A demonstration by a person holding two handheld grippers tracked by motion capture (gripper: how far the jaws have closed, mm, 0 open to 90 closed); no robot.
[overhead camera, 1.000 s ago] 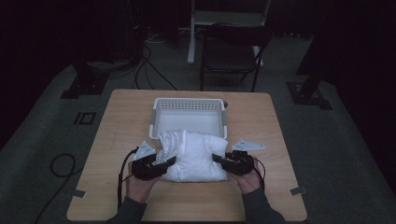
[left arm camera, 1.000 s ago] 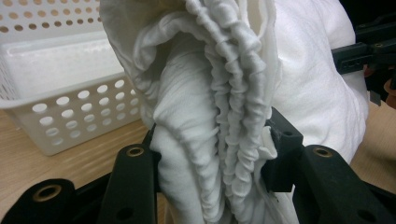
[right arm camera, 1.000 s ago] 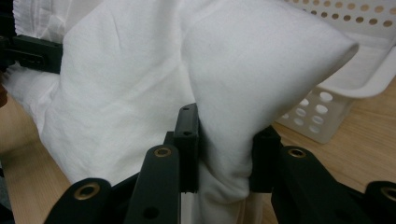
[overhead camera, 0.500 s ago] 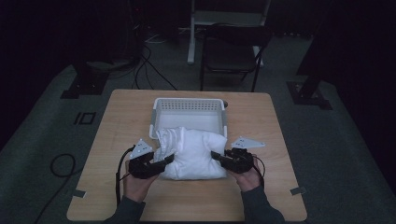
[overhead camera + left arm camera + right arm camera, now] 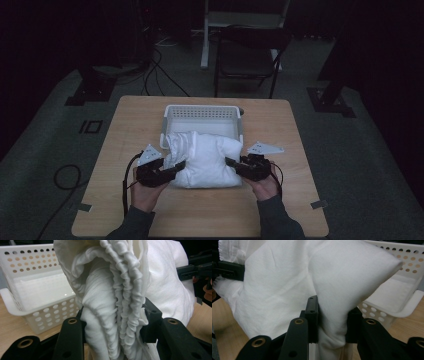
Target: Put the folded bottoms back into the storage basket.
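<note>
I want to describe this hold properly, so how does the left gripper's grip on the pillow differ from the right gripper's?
The left gripper clamps the pillow's gathered, ruffled open end; the right gripper clamps a smooth, plump corner. In the high view the left sits at the pillow's left edge, the right at its right edge. Both are shut on the fabric, in front of the white basket.

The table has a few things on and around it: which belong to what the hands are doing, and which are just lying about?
In the job:
- white pillow, pinched at both sides
- left gripper and right gripper, each shut on it
- white basket, just behind the pillow

Just lying about:
- dark chair beyond the table
- cables on the floor
- tape strips on the table's near corners
</note>
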